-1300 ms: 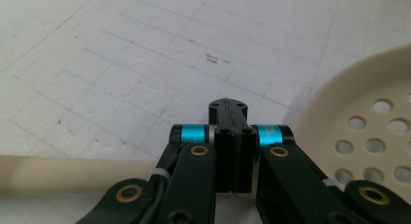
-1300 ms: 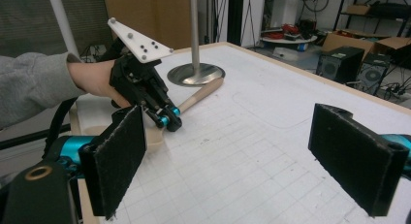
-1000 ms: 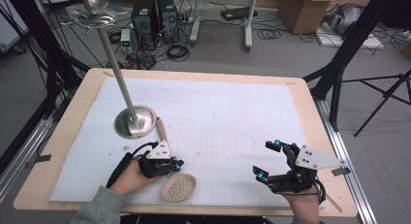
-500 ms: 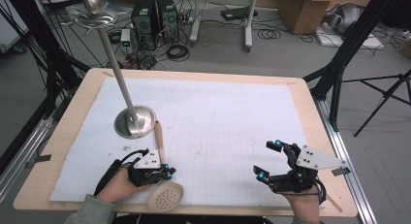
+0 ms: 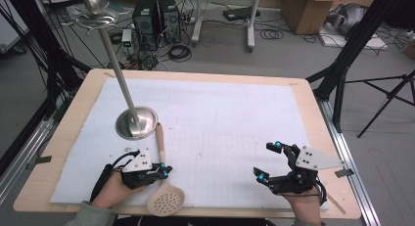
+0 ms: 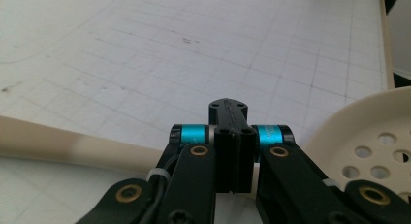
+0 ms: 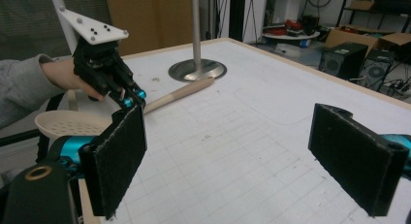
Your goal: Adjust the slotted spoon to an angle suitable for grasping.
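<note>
Moved: our left gripper (image 5: pixel 164 171) had dragged the skimmer (image 5: pixel 165 198) down toward the near edge, away from the stand's base (image 5: pixel 136 122).
Left jaws: we saw them closed on the skimmer's handle, just above its perforated bowl.
Right gripper (image 5: pixel 270 163): jaws wide apart, empty, over the tabletop (image 5: pixel 303 96).
Skimmer: flat on the white mat (image 5: pixel 220 113), handle end just beside the base.
</note>
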`<state>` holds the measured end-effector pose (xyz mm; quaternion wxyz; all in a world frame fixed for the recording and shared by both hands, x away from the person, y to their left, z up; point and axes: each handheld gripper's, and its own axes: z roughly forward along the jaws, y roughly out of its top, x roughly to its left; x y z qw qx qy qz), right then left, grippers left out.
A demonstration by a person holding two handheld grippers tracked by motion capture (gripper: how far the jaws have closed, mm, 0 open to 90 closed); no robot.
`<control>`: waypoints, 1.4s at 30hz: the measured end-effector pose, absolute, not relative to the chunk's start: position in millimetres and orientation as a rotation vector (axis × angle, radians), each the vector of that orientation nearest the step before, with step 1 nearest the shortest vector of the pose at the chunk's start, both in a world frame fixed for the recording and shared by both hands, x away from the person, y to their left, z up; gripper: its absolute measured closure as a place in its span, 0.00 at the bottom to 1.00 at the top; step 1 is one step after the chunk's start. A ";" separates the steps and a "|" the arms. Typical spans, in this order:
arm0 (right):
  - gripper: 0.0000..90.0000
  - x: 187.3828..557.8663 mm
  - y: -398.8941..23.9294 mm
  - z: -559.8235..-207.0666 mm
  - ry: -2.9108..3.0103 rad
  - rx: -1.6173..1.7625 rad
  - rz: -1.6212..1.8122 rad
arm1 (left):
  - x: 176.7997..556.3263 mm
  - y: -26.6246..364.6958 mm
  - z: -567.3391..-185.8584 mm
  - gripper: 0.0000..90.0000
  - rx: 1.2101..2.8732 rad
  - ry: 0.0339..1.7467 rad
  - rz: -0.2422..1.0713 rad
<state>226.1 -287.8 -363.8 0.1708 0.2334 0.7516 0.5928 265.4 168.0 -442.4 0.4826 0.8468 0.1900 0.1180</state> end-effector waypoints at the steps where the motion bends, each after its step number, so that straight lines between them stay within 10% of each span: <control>1: 0.14 225.9 -287.6 -363.9 2.136 0.665 1.682 | 266.4 172.2 -441.9 1.00 2.041 0.482 0.293; 42: 0.14 226.1 -287.3 -363.0 2.136 0.658 1.686 | 309.9 161.4 -447.2 1.00 2.125 0.630 0.260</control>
